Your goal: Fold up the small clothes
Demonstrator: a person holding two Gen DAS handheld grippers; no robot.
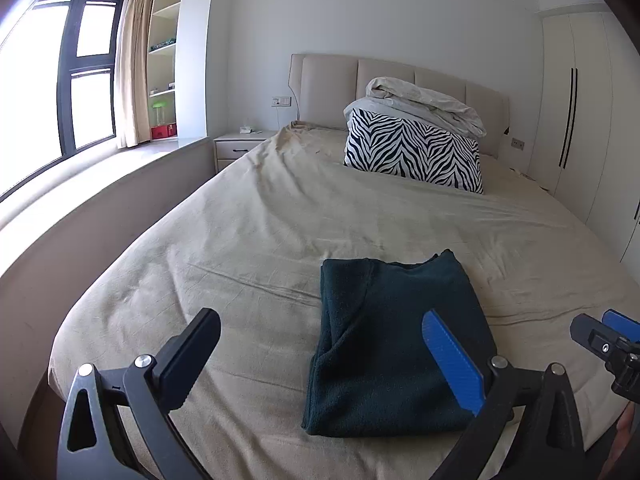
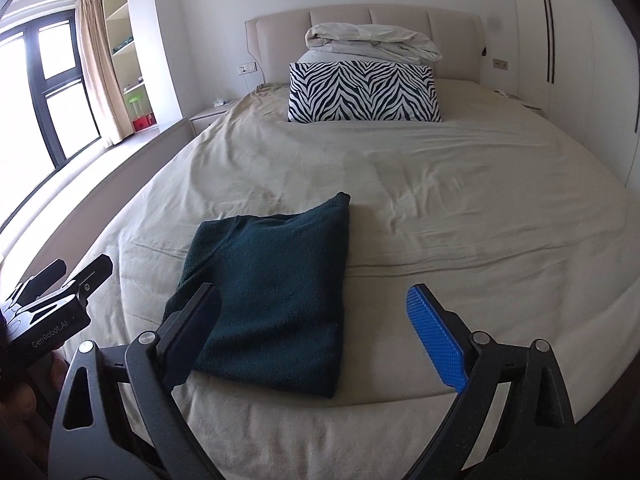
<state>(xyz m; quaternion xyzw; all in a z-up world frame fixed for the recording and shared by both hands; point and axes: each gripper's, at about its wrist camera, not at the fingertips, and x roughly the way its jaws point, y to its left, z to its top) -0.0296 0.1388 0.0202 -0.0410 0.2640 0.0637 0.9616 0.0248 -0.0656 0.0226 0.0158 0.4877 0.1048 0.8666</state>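
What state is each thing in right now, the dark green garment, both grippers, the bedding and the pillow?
dark green garment: folded into a rectangle, lying flat on the bed sheet, not held.
left gripper: open, nothing between the fingers.
right gripper: open, holding nothing.
zebra pillow: propped upright near the headboard.
duvet: bundled behind the pillow.
bed sheet: spread, wrinkled.

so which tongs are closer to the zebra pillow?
Hard to separate; neither is close. The left tongs and right tongs both hover open near the bed's foot over the folded dark green garment, with the zebra pillow far up by the headboard.

Folded garment [image 2: 272, 292] lies on bed [image 2: 460, 200], pillow [image 2: 364, 92] far behind it.
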